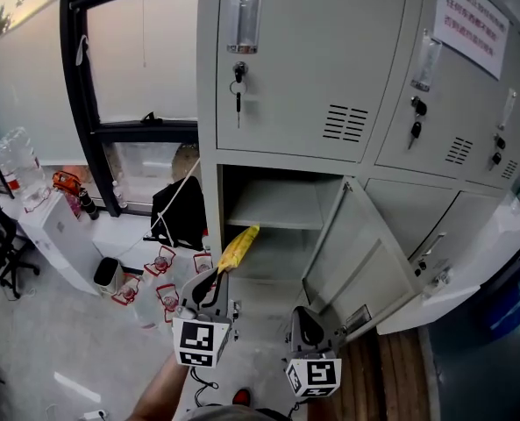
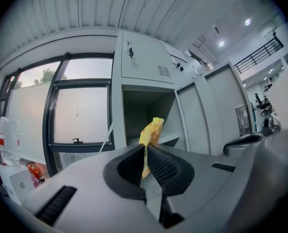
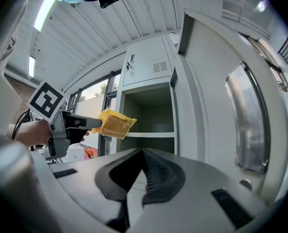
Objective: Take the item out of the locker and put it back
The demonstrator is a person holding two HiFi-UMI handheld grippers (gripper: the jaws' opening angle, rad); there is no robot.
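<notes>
Both jaws of the left gripper point(image 1: 217, 275) pinch a yellow packet point(image 1: 238, 246), which sticks out ahead of them, just before the open locker point(image 1: 209, 202). Beside it on the right, the right gripper point(image 1: 304, 316) is pressed together on nothing, with the swung-out door point(image 1: 365, 257) just to its right.

The locker point(image 1: 303, 60) is smooth painted sheet metal, pale grey with a low sheen. Its open door point(image 1: 358, 261) has the same finish. The keys point(image 1: 238, 102) are bright bare metal. The yellow packet point(image 2: 152, 130) is thin, crinkled plastic film, slightly glossy. The left gripper point(image 2: 145, 147) and the right gripper point(image 3: 142, 152) have smooth, matt grey plastic bodies. Their pads point(image 2: 160, 166) are black, ribbed, matt and rubber-like. The window frame point(image 1: 71, 77) is black and smooth. The bottle point(image 1: 16, 160) is clear glossy plastic. The floor strip point(image 1: 400, 371) looks like brown wood. The ceiling point(image 2: 110, 8) is made of pale ribbed panels.
</notes>
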